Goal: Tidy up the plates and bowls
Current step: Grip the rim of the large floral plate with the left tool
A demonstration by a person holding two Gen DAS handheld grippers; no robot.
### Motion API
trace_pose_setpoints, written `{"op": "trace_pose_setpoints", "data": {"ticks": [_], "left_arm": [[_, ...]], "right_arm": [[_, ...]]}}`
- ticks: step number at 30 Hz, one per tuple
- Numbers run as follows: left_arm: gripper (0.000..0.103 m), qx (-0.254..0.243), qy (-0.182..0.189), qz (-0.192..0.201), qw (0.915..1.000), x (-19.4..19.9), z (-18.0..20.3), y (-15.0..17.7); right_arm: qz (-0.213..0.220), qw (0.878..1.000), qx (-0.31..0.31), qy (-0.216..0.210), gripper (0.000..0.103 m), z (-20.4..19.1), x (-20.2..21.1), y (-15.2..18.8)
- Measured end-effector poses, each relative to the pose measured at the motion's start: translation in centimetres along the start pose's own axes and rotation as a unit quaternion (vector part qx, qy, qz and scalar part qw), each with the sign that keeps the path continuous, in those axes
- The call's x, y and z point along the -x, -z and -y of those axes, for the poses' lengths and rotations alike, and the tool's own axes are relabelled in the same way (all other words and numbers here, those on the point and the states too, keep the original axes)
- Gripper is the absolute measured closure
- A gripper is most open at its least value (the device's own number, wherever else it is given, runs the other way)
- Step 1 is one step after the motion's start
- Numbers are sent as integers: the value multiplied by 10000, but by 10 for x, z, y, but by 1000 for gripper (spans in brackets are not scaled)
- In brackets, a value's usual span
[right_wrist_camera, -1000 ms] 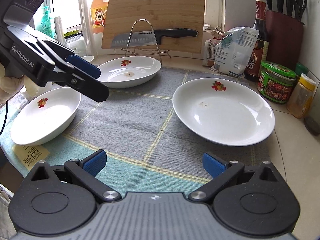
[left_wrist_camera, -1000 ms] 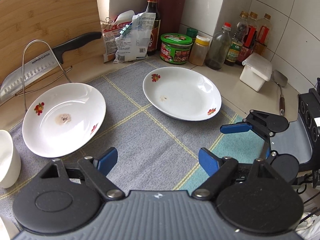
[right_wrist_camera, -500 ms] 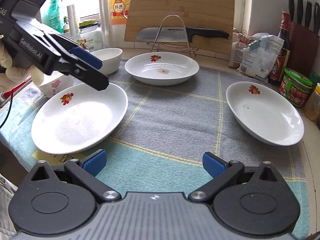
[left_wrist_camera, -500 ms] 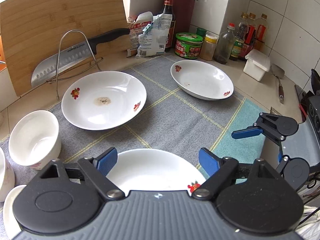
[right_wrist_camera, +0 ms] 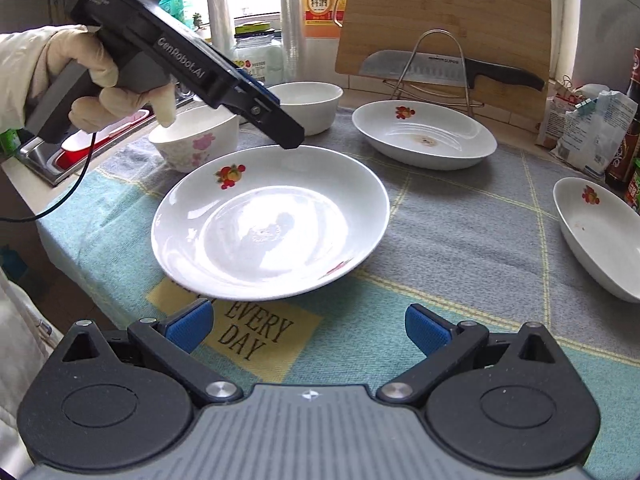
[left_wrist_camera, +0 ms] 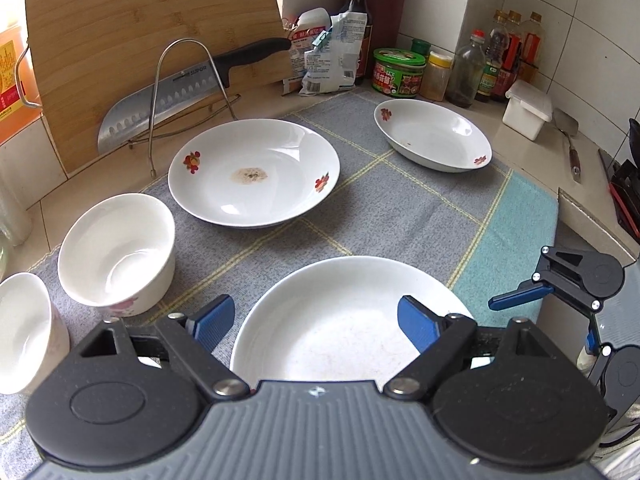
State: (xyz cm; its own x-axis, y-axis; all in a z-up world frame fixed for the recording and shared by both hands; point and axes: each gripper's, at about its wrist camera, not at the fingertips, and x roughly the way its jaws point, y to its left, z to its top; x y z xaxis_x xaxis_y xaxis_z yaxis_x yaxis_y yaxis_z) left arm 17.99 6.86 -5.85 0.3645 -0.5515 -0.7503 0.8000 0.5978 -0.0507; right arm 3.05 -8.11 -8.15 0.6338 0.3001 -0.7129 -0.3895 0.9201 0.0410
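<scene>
- Nothing stacked: three plates — near [right_wrist_camera: 270, 224], middle [left_wrist_camera: 254, 172], far [left_wrist_camera: 432, 140] — lie apart; two bowls [left_wrist_camera: 116, 248] stand loose.
- Left gripper [left_wrist_camera: 316, 326] and right gripper [right_wrist_camera: 308, 326]: jaws spread, empty; all sorting remains.

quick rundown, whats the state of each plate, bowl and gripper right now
near plate: flat on the cloth, empty, not gripped
middle plate: brown residue at centre
far plate: small specks inside
plain bowl: upright, empty
flowered bowl: upright
left hand-held gripper: open, over near plate
right hand-held gripper: open, holding nothing
knife: resting on wire rack
</scene>
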Motion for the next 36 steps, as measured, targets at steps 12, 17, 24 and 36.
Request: {"op": "trace_pose_setpoints", "data": {"ticks": [12,17,24,36], "left_arm": [[15,-158,-21,-176,9997,-1,-6,6],[15,-182,-28,-273,9995,-4,-9,8],[15,-135,107,-530,9984,-19,-14,3],[15,7,383,-1093,9933,-45,-25,-5]], "right_arm": [[28,9996,232,142,0,-28,-34,-2],[243,9994,167,185,0,-27,-33,4],[481,9984,111,262,0,-27,-31,11],[543,9979,8,365,0,-32,-33,10]]}}
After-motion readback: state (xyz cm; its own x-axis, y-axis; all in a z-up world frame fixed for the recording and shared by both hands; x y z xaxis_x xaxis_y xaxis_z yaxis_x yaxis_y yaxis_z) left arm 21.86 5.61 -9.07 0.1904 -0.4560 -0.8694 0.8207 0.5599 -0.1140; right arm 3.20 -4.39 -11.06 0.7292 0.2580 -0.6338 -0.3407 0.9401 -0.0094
